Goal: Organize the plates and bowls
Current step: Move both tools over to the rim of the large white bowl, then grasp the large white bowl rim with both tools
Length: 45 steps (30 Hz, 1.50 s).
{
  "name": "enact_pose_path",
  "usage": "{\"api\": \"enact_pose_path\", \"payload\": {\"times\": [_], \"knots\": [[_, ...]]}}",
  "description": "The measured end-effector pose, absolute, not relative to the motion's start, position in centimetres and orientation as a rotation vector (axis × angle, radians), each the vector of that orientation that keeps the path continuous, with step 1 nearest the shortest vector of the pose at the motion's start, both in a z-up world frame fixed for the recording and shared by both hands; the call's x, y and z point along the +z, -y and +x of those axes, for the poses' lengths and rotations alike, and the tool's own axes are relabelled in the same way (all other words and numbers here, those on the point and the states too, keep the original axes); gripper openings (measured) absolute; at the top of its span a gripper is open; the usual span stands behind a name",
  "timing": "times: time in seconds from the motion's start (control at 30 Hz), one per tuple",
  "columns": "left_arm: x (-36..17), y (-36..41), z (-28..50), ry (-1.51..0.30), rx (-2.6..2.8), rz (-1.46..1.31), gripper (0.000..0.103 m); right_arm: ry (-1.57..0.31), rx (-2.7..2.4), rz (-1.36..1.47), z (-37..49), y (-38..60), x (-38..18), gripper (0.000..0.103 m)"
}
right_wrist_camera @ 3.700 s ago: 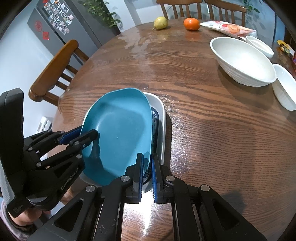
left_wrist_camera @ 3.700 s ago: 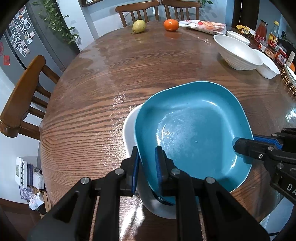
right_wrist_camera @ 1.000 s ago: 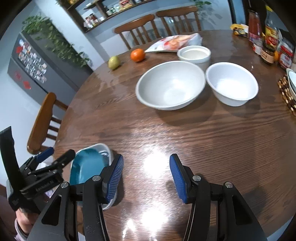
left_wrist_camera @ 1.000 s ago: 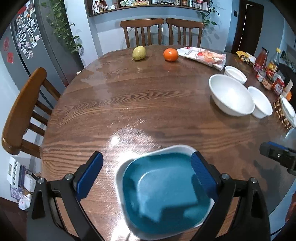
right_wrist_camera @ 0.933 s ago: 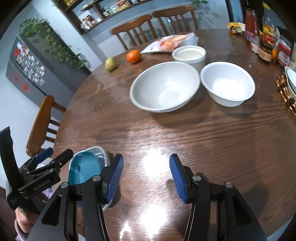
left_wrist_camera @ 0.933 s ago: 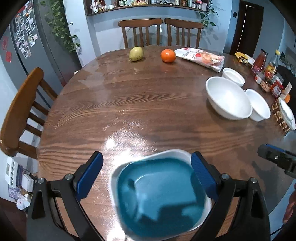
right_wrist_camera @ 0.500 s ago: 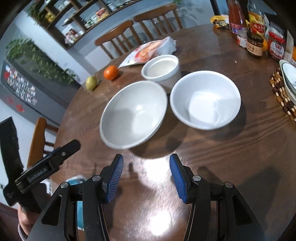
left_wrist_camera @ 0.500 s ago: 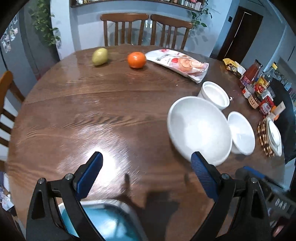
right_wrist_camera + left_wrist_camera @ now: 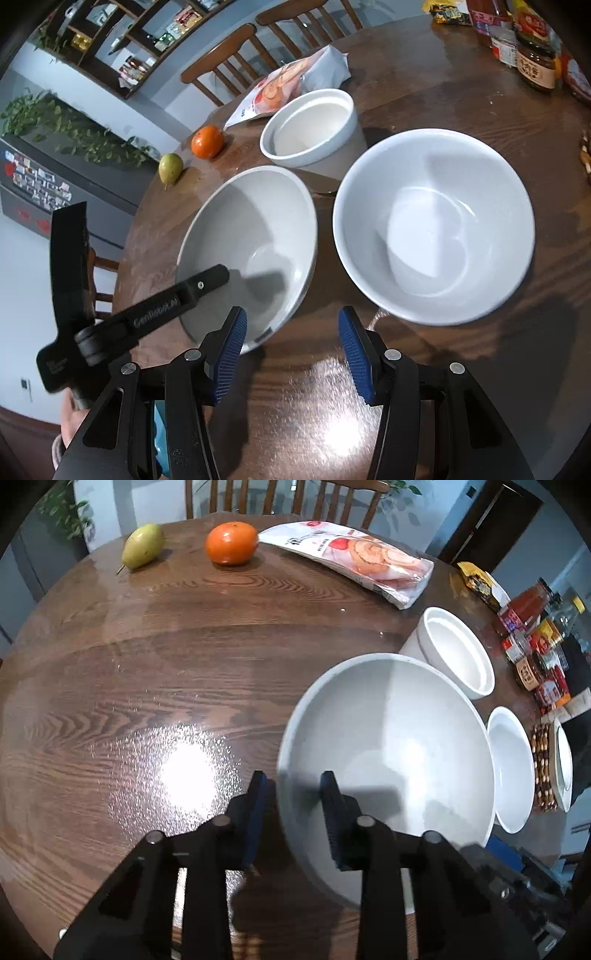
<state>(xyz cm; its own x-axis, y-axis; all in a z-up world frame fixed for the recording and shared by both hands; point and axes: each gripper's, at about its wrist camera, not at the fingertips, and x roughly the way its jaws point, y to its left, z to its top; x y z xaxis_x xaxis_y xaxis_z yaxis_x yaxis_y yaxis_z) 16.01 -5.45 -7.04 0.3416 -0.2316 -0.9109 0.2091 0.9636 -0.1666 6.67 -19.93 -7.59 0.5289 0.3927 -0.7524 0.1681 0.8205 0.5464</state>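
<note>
A large pale bowl stands on the round wooden table. My left gripper straddles its near-left rim, one finger outside and one inside; the jaws are closing, and a gap still shows between the pads and the rim. In the right wrist view that inside finger reaches over the large bowl. My right gripper hangs open and holds nothing, just in front of the gap between the large bowl and a medium white bowl. A small deep white bowl sits behind them.
A pear, an orange and a snack bag lie at the far side. Jars and sauce bottles crowd the right edge, beside a plate on a beaded mat. Wooden chairs stand beyond the table.
My left gripper left the blue plate, swung right to the large bowl, and narrowed from wide open around its rim. My right gripper drew closer to the bowls, still open.
</note>
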Motion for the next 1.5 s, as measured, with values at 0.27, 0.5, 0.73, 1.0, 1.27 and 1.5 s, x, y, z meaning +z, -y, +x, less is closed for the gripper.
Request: {"api": "enact_pose_path", "payload": {"times": [0.27,0.5,0.73,1.0,1.27,1.5], "knots": [[-6.9,5.3,15.3,-1.169,-0.308,0.074,0.016,-1.011,0.143,0.589,8.3,19.1,-7.8,0.026],[-6.3,4.4,13.8,-1.134,-0.304,0.102,0.015,-1.027,0.159,0.519,7.5,18.2,-7.6,0.018],[-4.0,3.9,10.1,-1.055,-0.317,0.128,0.015,-0.994,0.18,0.491,4.6,17.6,-5.6,0.018],[-3.0,4.1,6.2,-1.011,-0.346,0.15,0.015,-0.98,0.185,0.504,0.8,17.7,-4.5,0.018],[-3.6,4.8,3.1,-1.013,-0.374,0.172,0.015,-1.023,0.175,0.492,-2.0,17.7,-5.4,0.018],[-5.2,5.4,1.8,-1.053,-0.382,0.186,0.015,-1.052,0.159,0.48,-3.2,17.9,-6.2,0.018]]}}
